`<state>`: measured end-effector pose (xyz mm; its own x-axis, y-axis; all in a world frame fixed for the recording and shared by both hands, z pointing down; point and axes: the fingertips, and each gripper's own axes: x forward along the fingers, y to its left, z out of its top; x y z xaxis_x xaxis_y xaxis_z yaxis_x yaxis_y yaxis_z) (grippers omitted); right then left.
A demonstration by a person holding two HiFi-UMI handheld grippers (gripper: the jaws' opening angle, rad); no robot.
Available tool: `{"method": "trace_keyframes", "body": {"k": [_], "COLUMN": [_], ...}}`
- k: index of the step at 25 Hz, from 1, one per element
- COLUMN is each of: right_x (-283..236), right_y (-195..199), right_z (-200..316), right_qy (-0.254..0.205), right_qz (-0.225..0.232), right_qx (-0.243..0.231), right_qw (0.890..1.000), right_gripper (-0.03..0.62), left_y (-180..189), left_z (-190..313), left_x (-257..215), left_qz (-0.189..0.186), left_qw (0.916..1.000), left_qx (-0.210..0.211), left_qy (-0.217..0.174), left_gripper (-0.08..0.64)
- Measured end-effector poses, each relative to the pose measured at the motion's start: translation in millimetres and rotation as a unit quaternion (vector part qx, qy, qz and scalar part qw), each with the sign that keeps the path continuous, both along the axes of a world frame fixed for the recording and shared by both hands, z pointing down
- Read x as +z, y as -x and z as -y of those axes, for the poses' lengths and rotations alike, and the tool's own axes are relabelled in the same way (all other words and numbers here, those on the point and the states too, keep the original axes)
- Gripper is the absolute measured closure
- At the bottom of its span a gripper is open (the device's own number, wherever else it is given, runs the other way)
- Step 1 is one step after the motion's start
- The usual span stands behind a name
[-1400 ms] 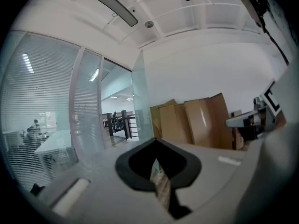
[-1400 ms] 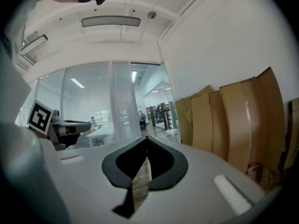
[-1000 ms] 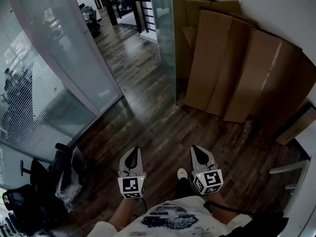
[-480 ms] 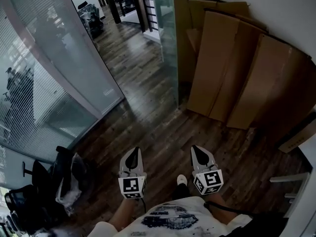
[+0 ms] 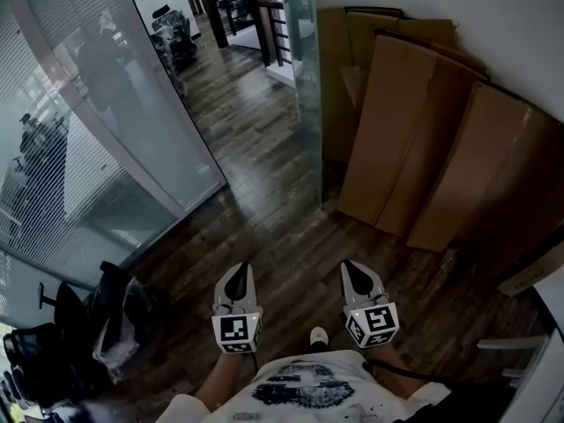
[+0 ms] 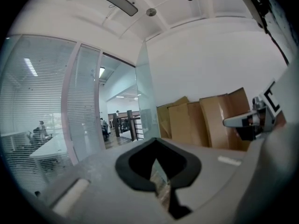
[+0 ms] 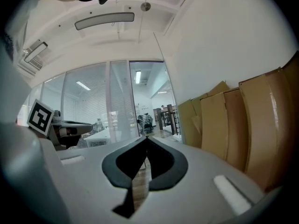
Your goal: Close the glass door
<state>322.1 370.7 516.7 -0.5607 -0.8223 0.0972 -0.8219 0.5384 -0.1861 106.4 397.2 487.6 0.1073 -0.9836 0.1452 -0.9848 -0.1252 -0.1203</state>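
Note:
The glass door (image 5: 307, 77) stands open ahead, a tall frosted pane seen edge-on beside the cardboard, with the opening to its left. It also shows in the left gripper view as a pale glass door (image 6: 145, 104). My left gripper (image 5: 237, 278) and right gripper (image 5: 354, 271) are held side by side low in the head view, pointing forward over the wooden floor, well short of the door. Both are shut and empty. Their tips meet in the left gripper (image 6: 155, 139) and right gripper (image 7: 146, 137) views.
Large cardboard sheets (image 5: 414, 130) lean on the right wall. A curved glass partition with blinds (image 5: 88, 139) runs along the left. A black office chair (image 5: 106, 311) with a bag sits at lower left. A white frame (image 5: 522, 351) stands at lower right. A dark railing (image 5: 233, 11) lies beyond.
The door, cardboard and partition have drawn nearer and slid down the head view as I walk forward. Both grippers keep the same place in the view and stay shut.

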Motion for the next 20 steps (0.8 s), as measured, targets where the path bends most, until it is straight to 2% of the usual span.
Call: {"method": "trace_keyframes", "body": {"k": [11, 20], "right_x": [-2, 5], "right_y": [7, 14], "right_z": [34, 78], "right_qy": [-0.002, 0.002], "right_qz": [0.001, -0.007], "right_qx": [-0.020, -0.015], "right_qw": [1.000, 1.000], "right_gripper": [0.584, 0.584], "left_y": [8, 11], "left_z": [20, 68], "left_x": [-2, 8], "left_qz": [-0.002, -0.014], "left_qw": [0.9996, 0.9998], "left_qx": [-0.026, -0.014], "left_qy": [-0.007, -0.003], "left_gripper": [0.557, 0.558]}}
